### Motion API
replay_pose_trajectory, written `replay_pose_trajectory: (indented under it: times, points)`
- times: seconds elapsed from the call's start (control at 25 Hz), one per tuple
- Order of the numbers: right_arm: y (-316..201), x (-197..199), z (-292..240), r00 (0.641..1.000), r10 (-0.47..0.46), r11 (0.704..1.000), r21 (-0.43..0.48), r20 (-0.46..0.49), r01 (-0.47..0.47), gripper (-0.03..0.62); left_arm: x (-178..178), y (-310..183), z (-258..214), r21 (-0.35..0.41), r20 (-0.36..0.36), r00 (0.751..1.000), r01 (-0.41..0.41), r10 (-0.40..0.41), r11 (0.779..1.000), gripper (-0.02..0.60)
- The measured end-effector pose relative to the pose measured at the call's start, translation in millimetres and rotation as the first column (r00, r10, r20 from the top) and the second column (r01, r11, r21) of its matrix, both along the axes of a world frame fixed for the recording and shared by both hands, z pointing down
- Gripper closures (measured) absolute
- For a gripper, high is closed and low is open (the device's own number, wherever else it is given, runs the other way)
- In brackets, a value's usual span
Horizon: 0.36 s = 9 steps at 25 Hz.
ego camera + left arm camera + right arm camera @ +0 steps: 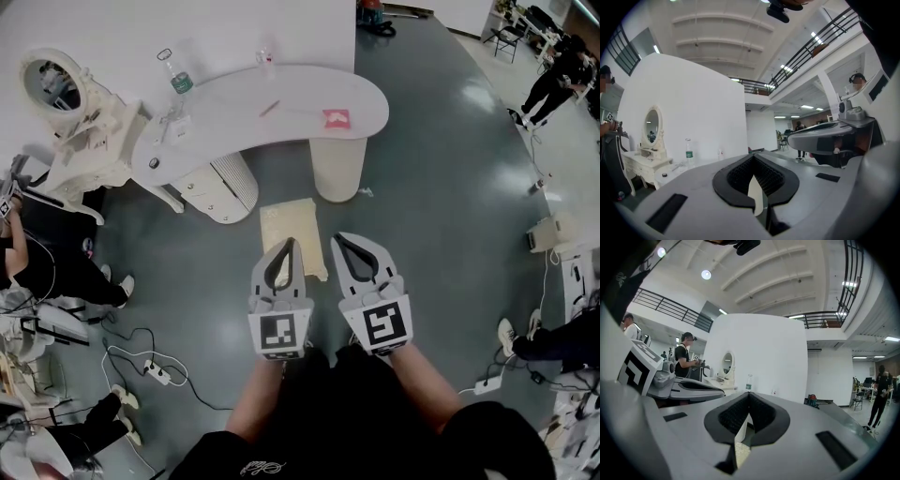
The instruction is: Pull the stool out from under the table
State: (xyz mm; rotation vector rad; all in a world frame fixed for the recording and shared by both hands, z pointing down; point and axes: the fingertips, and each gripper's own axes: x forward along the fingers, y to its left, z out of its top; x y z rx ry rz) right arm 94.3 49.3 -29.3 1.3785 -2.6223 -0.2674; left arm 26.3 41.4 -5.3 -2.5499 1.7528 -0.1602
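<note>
The stool [292, 232], with a cream square seat, stands on the grey floor just in front of the white curved table [281, 117], between its two pedestals. Both grippers hang side by side above the stool's near edge, close to the person's body. My left gripper [288, 249] is shut with nothing in it, its tip over the seat's near part. My right gripper [341, 242] is shut and empty too, just right of the seat. In the right gripper view a strip of the cream seat [739, 452] and a ribbed pedestal [742, 425] show through the slit of the closed jaws.
On the table stand a water bottle [178, 79] and a pink item [336, 118]. A white vanity with an oval mirror [56, 86] is at the left. Cables and a power strip [156, 373] lie on the floor at lower left. People stand at both sides.
</note>
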Motion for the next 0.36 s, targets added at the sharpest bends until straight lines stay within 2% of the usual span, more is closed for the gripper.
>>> replay_pose_trajectory:
  times: [0.36]
  points:
    - [2.5, -2.7, -6.5, 1.0, -0.011, 1.0, 0.012, -0.006, 0.011, 0.588, 4.2, 0.9, -1.9, -0.012, 0.014, 1.0, -0.021, 0.021, 1.0, 0.575]
